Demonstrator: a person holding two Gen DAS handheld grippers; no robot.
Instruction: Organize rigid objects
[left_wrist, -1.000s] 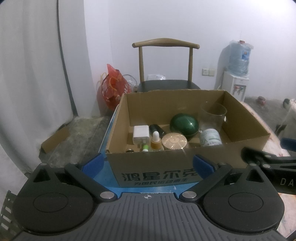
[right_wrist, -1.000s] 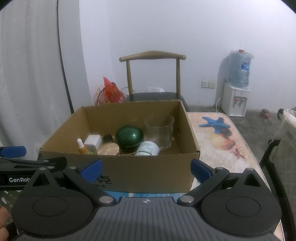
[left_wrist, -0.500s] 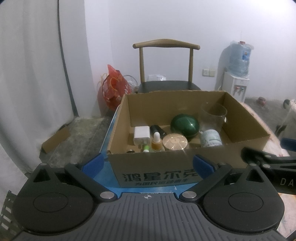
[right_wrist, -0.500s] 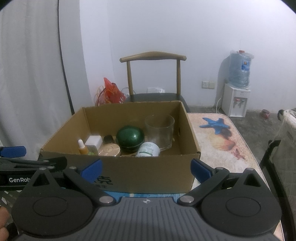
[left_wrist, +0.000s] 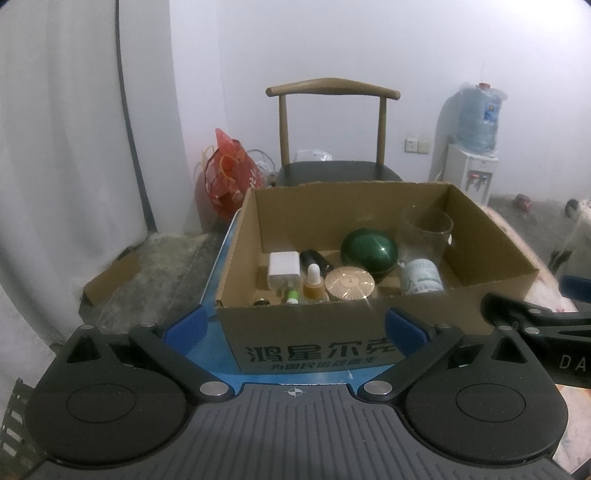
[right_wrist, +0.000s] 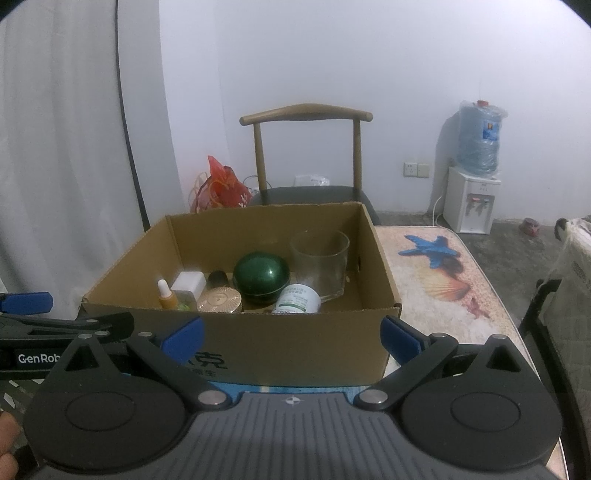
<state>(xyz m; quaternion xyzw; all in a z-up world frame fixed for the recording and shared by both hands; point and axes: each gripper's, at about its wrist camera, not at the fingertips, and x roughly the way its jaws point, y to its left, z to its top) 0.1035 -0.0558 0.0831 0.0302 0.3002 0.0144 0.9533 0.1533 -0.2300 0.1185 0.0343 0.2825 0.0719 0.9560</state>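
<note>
At the far left hangs a white curtain (left_wrist: 55, 147), and below it the grey concrete floor (left_wrist: 162, 266) lies free beside the table edge. A red plastic bag (left_wrist: 231, 177) stands on this floor against the white wall. Next comes a wooden chair with a dark seat (left_wrist: 332, 173), just behind the open brown cardboard box (left_wrist: 306, 343). The box sits on the table with a blue and seashell-printed cover (right_wrist: 443, 280). Inside it, from left, are a white charger block (left_wrist: 283, 269), an amber dropper bottle (left_wrist: 314, 286), a round gold lid (left_wrist: 349, 283), a dark green round jar (left_wrist: 369, 251), a white labelled jar (left_wrist: 421, 277) and a clear glass cup (left_wrist: 424, 232); they stand close together.

The left tongs (left_wrist: 295, 325) are spread wide and empty in front of the box. The right tongs (right_wrist: 291, 332) are also wide apart and hold nothing. Right of the box the table cover is bare up to its edge. Far right stands a white water dispenser with a blue bottle (right_wrist: 476, 177).
</note>
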